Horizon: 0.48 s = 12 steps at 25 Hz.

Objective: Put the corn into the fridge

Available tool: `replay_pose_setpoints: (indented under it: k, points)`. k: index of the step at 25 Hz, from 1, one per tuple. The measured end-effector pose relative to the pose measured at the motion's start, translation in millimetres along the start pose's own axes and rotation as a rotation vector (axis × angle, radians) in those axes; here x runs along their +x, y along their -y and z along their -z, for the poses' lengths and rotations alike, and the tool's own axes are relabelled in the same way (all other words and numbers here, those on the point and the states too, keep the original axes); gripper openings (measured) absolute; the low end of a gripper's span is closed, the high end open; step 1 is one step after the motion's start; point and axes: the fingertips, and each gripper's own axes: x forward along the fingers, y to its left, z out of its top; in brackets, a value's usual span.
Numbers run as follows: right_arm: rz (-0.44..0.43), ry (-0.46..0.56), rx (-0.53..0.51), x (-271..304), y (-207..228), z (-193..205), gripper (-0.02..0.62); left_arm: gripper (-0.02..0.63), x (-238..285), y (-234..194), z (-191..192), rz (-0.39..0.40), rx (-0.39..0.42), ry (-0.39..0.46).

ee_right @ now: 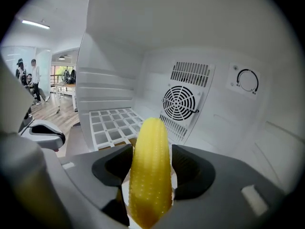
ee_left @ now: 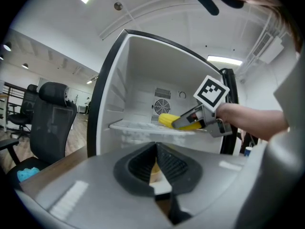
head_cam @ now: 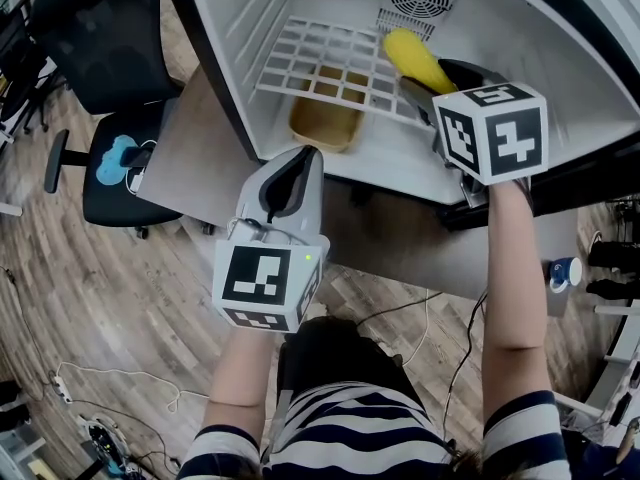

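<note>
The yellow corn [head_cam: 413, 56] is clamped between the jaws of my right gripper [head_cam: 440, 74], its tip pointing into the open white fridge [head_cam: 250, 28]. It hangs just above the right end of the white wire shelf [head_cam: 320, 53]. In the right gripper view the corn [ee_right: 150, 166] fills the space between the jaws of the right gripper [ee_right: 151, 159], with the shelf [ee_right: 112, 125] ahead to the left. My left gripper [head_cam: 297, 173] hovers shut and empty outside the fridge front. From the left gripper [ee_left: 156, 162] I see the corn [ee_left: 167, 120] over the shelf.
A tan tray [head_cam: 325, 118] lies on the fridge floor under the shelf. A round fan grille [ee_right: 180, 101] sits on the back wall. A black office chair [head_cam: 110, 38] stands left of the wooden desk [head_cam: 190, 158]. A blue-and-white mug [head_cam: 565, 271] stands at the right.
</note>
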Motion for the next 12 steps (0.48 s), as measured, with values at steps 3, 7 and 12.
replay_pose_setpoints:
  k: [3, 7, 12]
  points:
    - [0.019, 0.05, 0.013, -8.6, 1.9, -7.9, 0.268, 0.0, 0.0, 0.2, -0.6, 0.0, 0.003, -0.002]
    - [0.052, 0.115, 0.008, -27.6, 1.5, -17.6, 0.263, 0.0, -3.1, 0.6, -4.3, -0.015, 0.009, 0.003]
    - [0.056, 0.176, 0.0, -48.7, -4.6, -17.5, 0.219, 0.0, -14.5, 11.4, -16.2, -0.04, 0.004, 0.037]
